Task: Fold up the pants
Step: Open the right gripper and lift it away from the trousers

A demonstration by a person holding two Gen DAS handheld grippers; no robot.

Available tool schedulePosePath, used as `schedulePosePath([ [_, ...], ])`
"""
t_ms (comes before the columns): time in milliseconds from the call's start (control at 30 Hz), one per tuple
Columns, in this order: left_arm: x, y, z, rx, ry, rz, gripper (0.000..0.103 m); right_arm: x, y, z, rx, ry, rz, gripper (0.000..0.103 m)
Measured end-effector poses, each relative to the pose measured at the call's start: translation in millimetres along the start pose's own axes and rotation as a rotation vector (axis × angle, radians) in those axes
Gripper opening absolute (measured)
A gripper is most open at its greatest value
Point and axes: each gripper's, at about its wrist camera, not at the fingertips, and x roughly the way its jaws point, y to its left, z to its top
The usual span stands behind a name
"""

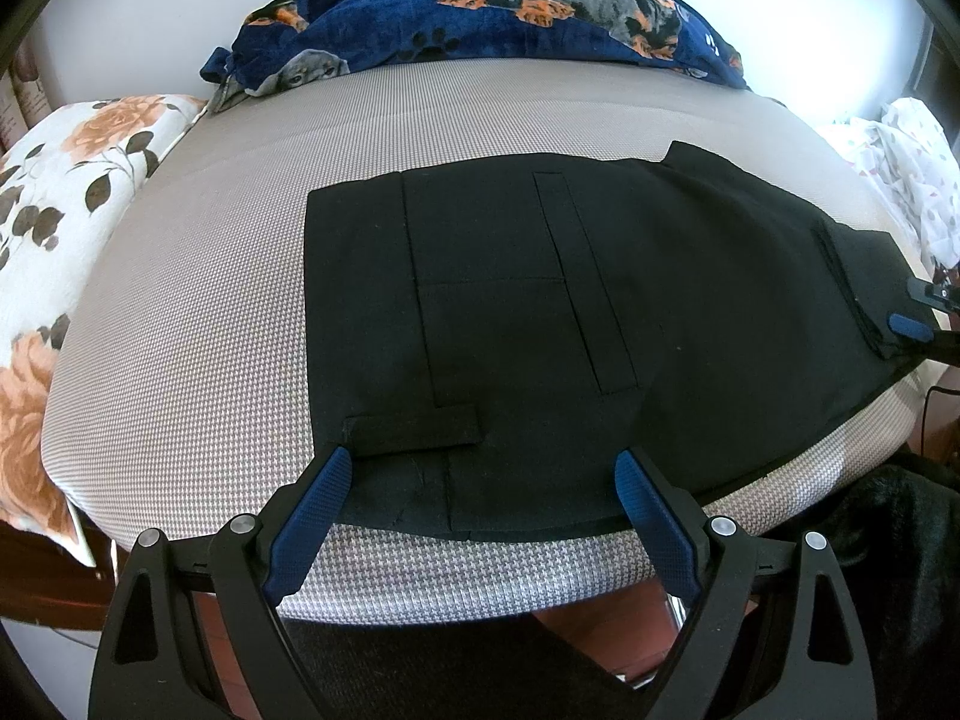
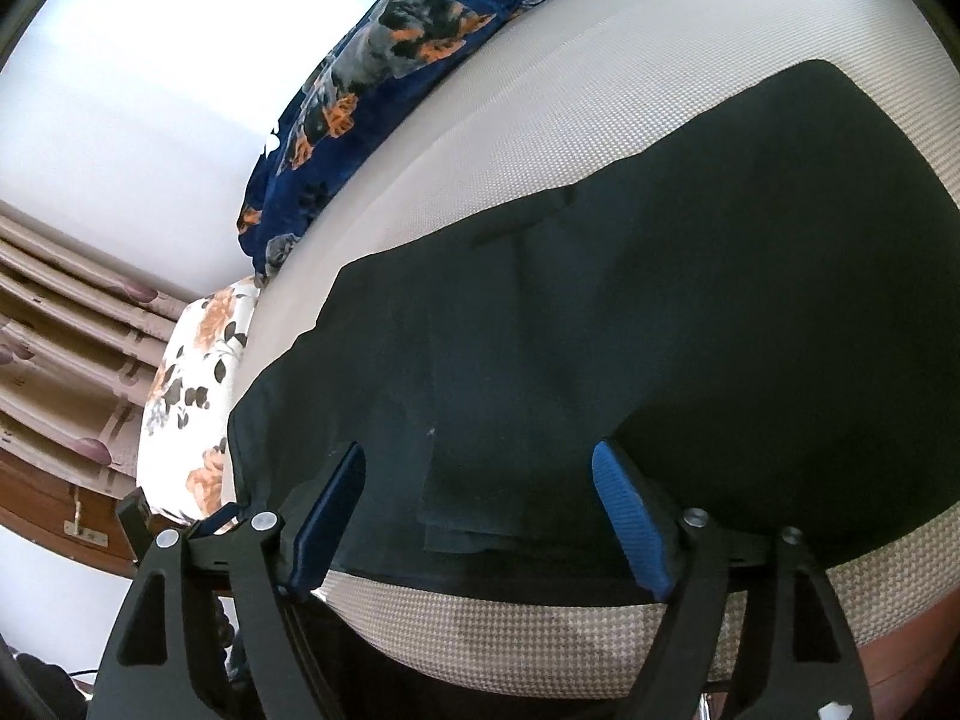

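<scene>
Black pants (image 1: 540, 312) lie flat on the grey houndstooth mattress (image 1: 198, 324), with the waistband and a belt loop at the near left and a pocket seam in the middle. My left gripper (image 1: 483, 462) stands open over the waistband end at the front edge, its blue pads apart and pressing on nothing. In the right wrist view the pants (image 2: 630, 300) show a folded layer with stacked edges near the front. My right gripper (image 2: 480, 459) is open above those edges, the cloth lying under the gap. One of its blue pads (image 1: 909, 327) shows at the pants' right end.
A navy dog-print blanket (image 1: 480, 6) is heaped along the far edge by the wall. A floral pillow (image 1: 72, 180) lies at the left, white dotted cloth (image 1: 912, 168) at the right. Curtains (image 2: 60, 324) hang beyond the pillow. The mattress's front edge (image 1: 480, 576) drops off just below the grippers.
</scene>
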Motion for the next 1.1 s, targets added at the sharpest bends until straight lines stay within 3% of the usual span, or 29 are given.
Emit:
schedulePosePath([
  [267, 0, 0, 0, 0.002, 0.0, 0.0, 0.09, -2, 1, -1, 0.007, -0.004, 0.015, 0.078],
  [367, 0, 0, 0, 0.0, 0.001, 0.0, 0.09, -18, -9, 4, 0.069, -0.058, 0.085, 0.078],
  [433, 0, -1, 0, 0.001, 0.001, 0.001, 0.09, -41, -25, 16, 0.119, -0.151, 0.107, 0.07],
  [500, 0, -1, -1, 0.004, 0.001, 0.002, 0.09, -65, -50, 36, 0.166, -0.221, 0.074, 0.039],
  [600, 0, -1, -1, 0.005, 0.0, 0.004, 0.09, -84, -81, 59, 0.235, -0.248, 0.021, 0.017],
  [700, 0, -2, -2, 0.009, 0.001, 0.01, 0.091, -93, -95, 81, 0.226, -0.25, -0.052, 0.016],
  [933, 2, -2, 1, 0.015, 0.01, 0.024, 0.091, -75, -111, 111, 0.222, -0.211, -0.103, 0.014],
  [1100, 2, -2, 2, 0.018, 0.011, 0.029, 0.092, -60, -129, 108, 0.251, -0.18, -0.145, 0.0],
])
